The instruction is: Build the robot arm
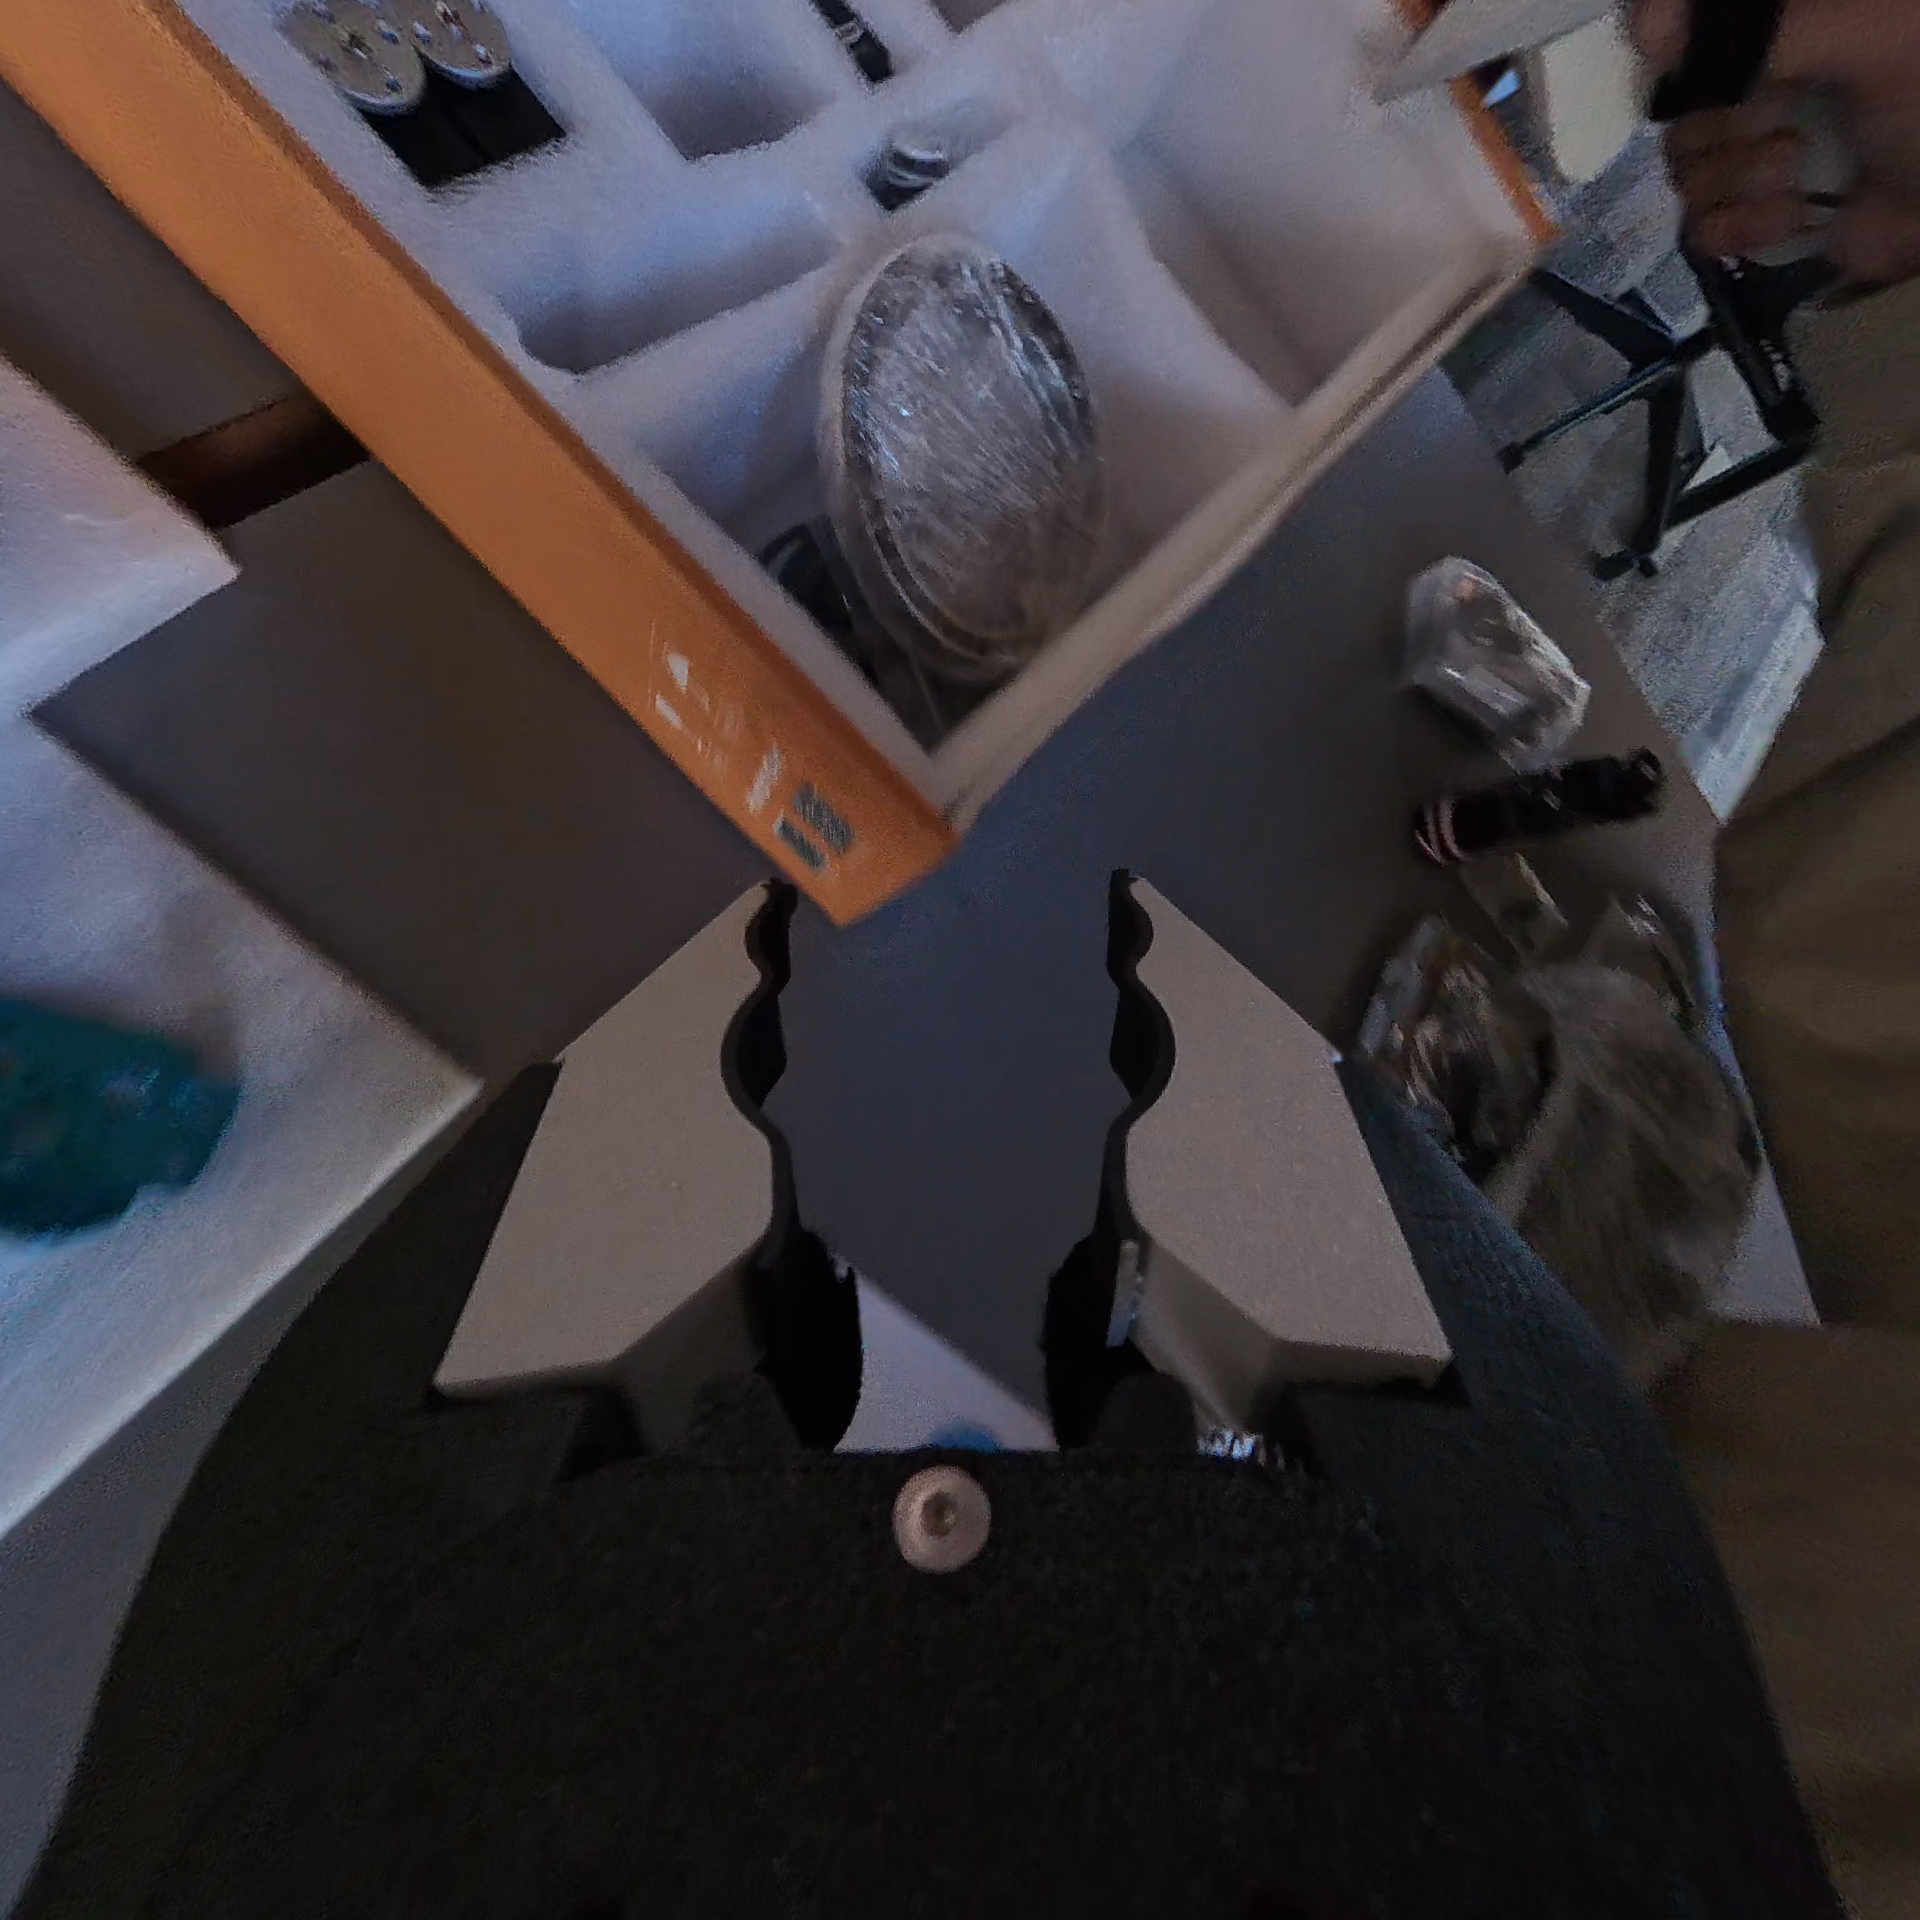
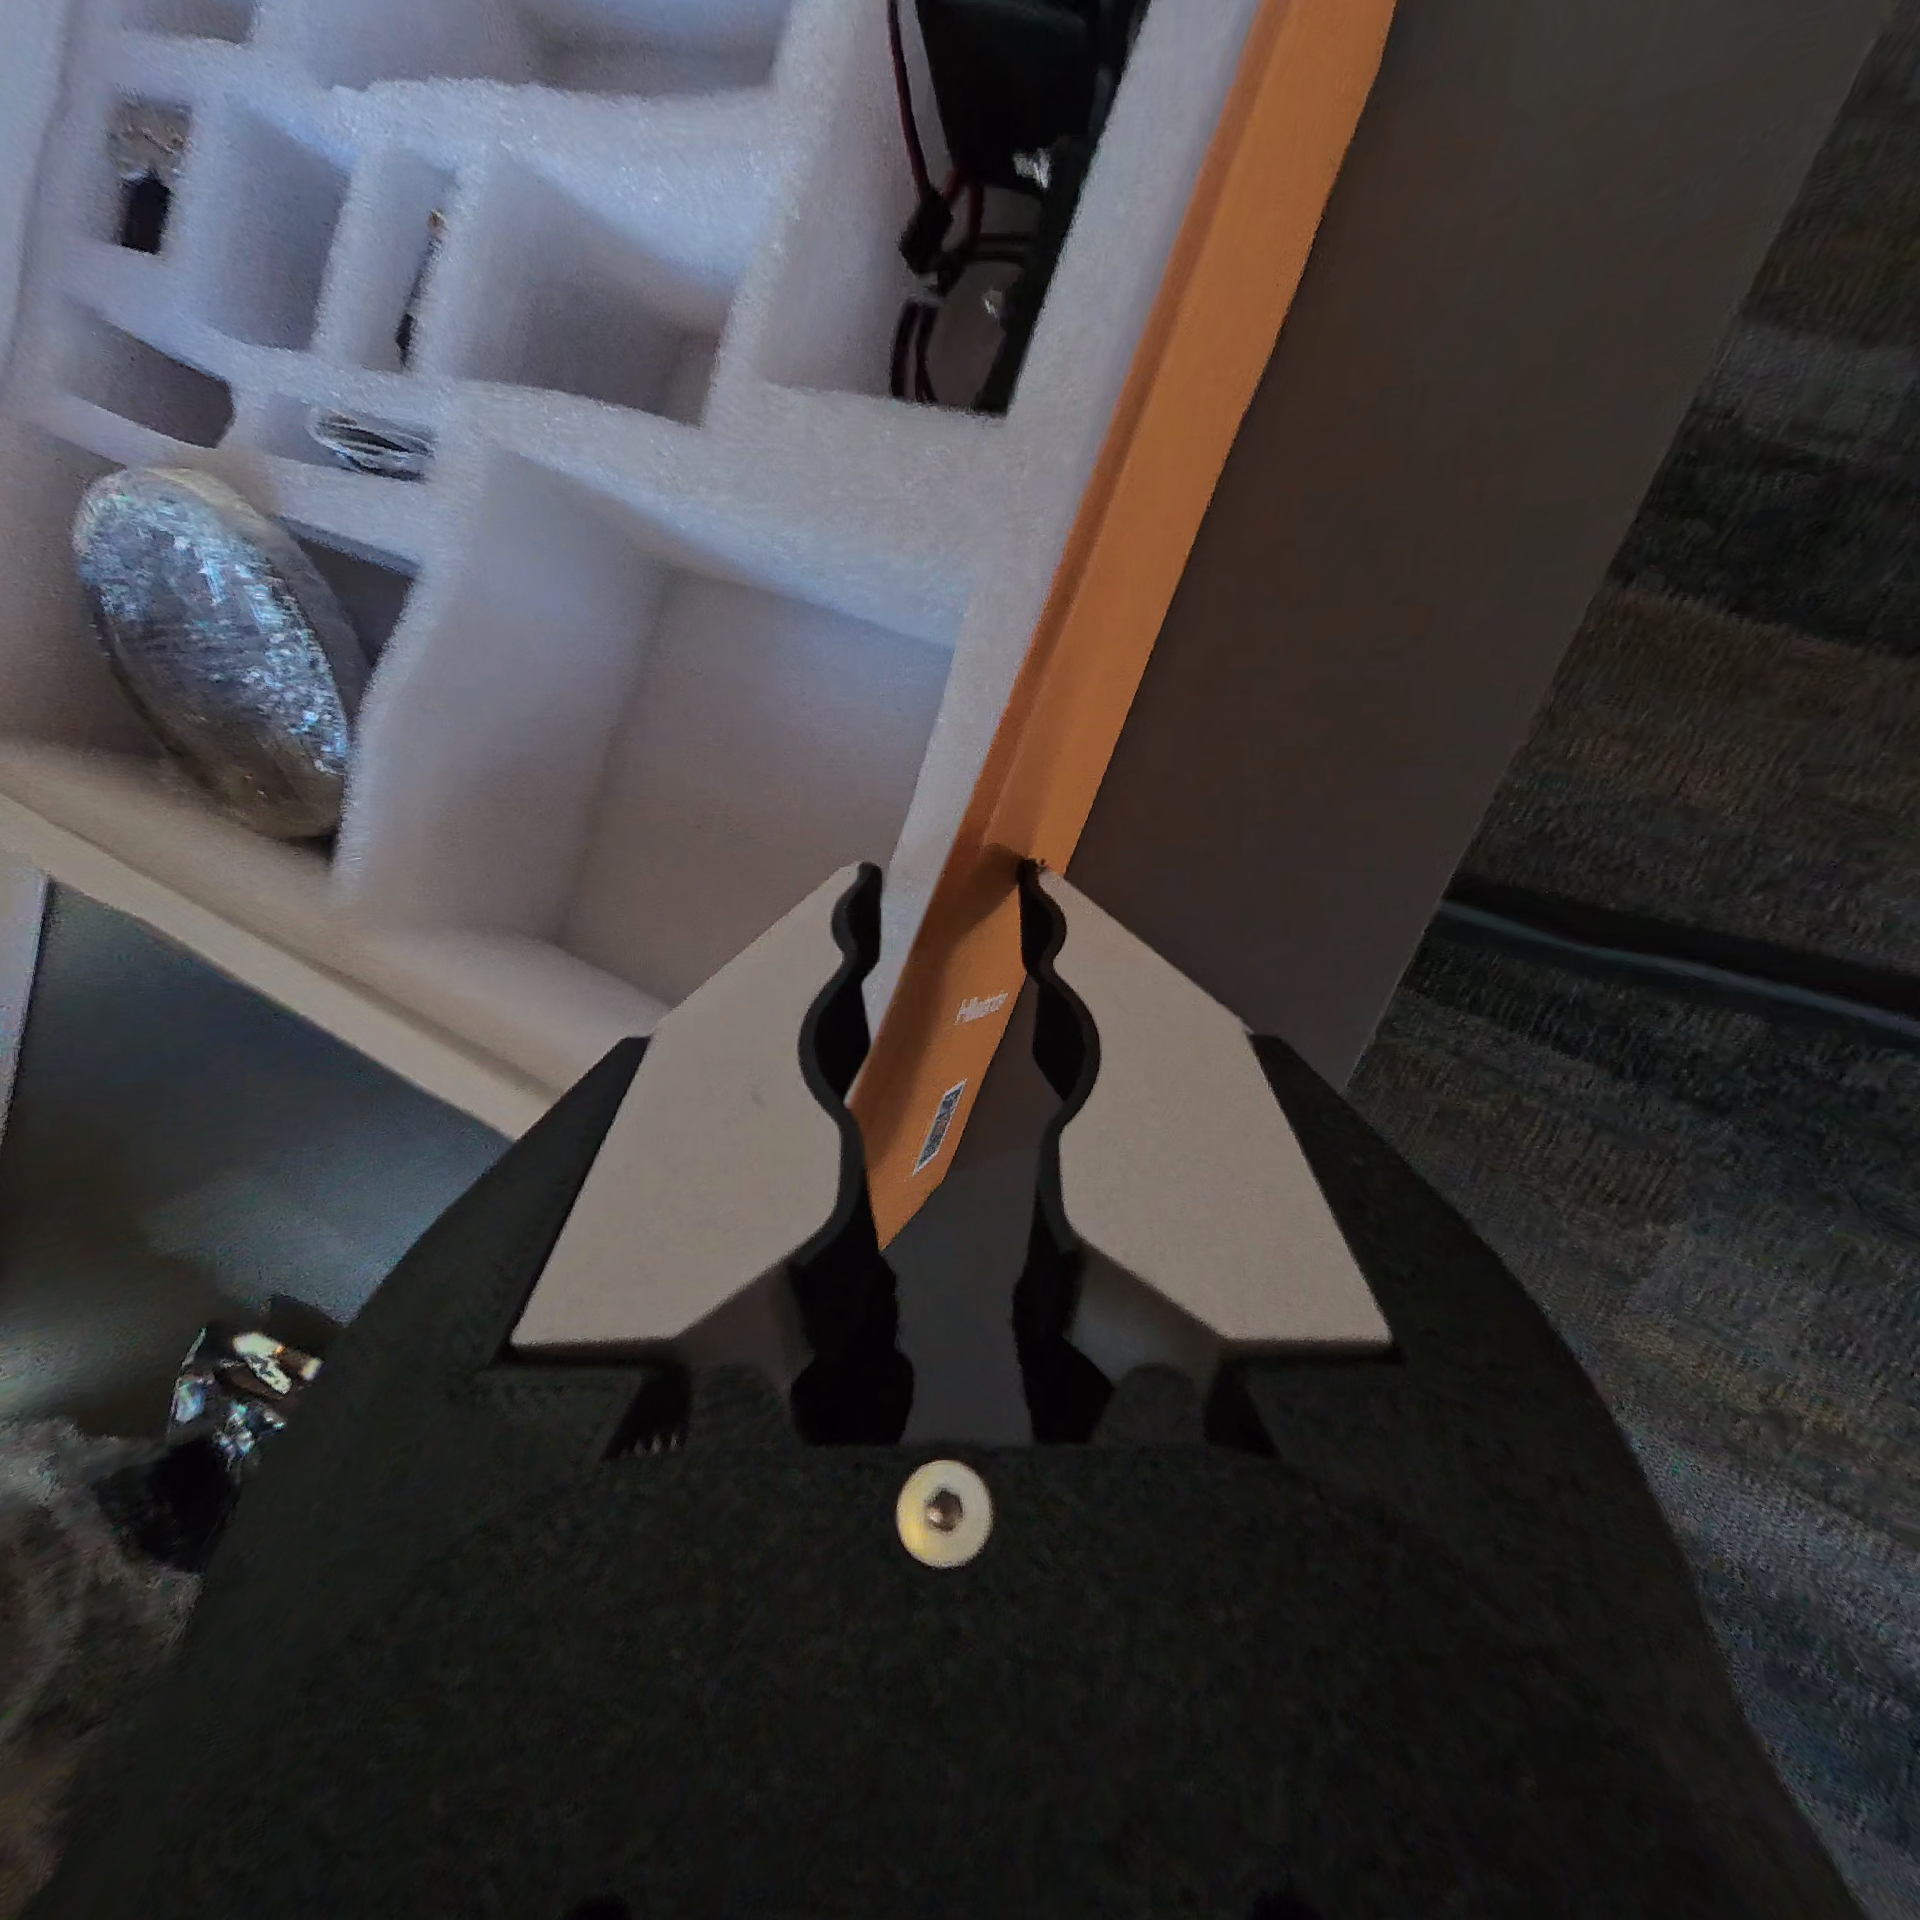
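Between the right gripper's point(image 2: 951, 883) parted jaws the orange box wall point(image 2: 1143, 520) is straddled; left gripper point(image 1: 951, 888) is held apart, empty, near that box's corner, foil-wrapped disc point(image 1: 966, 457) inside.

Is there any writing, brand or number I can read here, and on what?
Orange box, side wall: one short white word, which I do not copy out.
Below it: a small code label, too small to read.
Left view, same box: white marks and two small labels, blurred, unreadable.
Nothing else shows writing.

Orange box point(image 1: 436, 343) (white foam point(image 1: 1195, 208)).
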{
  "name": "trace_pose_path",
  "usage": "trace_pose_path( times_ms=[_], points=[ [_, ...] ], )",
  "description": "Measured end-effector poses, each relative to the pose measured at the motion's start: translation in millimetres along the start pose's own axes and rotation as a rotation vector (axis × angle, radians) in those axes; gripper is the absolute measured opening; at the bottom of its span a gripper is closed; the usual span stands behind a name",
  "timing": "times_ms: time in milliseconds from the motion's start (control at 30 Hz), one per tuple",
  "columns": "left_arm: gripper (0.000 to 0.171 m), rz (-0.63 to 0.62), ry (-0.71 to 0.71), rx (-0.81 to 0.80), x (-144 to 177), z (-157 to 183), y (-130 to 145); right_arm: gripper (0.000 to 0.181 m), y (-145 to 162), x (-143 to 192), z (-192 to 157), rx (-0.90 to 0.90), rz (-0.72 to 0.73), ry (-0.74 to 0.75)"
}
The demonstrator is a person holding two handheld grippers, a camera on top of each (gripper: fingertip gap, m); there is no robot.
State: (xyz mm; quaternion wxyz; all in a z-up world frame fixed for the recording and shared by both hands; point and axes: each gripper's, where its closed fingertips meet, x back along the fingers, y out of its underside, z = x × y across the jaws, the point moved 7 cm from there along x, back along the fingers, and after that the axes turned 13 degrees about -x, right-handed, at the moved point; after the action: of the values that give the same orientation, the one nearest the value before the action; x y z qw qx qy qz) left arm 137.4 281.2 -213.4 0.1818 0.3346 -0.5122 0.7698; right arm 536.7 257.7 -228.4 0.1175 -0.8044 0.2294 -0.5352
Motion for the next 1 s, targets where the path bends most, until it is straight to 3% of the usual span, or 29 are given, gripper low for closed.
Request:
trace_pose_path(
  times_ms=[100,200,333,433,533,667,800,1000],
  points=[
    [0.061,0.055,-0.007,-0.073,78.6,17.6,24.6,0.031,5.5,43.4,-22.3,0.023,0.149,-0.027],
    [0.061,0.116,-0.102,-0.194,179.9,43.3,73.6,0.037,42.4,107.8,-78.6,0.13,0.283,-0.032],
    [0.061,0.249,-0.317,-0.258,300.7,75.0,171.5,0.042,154.1,158.4,-188.2,0.284,0.352,-0.162],
    [0.061,0.368,-0.448,-0.23,352.0,95.4,256.4,0.049,255.1,151.1,-265.2,0.362,0.337,-0.273],
    [0.061,0.454,-0.527,-0.164,367.3,109.2,328.5,0.048,336.9,118.6,-336.0,0.383,0.424,-0.375],
    [0.058,0.562,-0.546,-0.054,354.3,119.7,382.7,0.049,405.9,42.6,-419.4,0.399,0.447,-0.458],
    [0.053,0.584,-0.544,0.016,323.9,114.1,407.0,0.059,417.9,-18.2,-462.5,0.379,0.484,-0.437],
    [0.053,0.442,-0.491,-0.026,300.2,88.1,409.9,0.057,385.5,-50.3,-455.7,0.454,0.513,-0.253]
  ],
)
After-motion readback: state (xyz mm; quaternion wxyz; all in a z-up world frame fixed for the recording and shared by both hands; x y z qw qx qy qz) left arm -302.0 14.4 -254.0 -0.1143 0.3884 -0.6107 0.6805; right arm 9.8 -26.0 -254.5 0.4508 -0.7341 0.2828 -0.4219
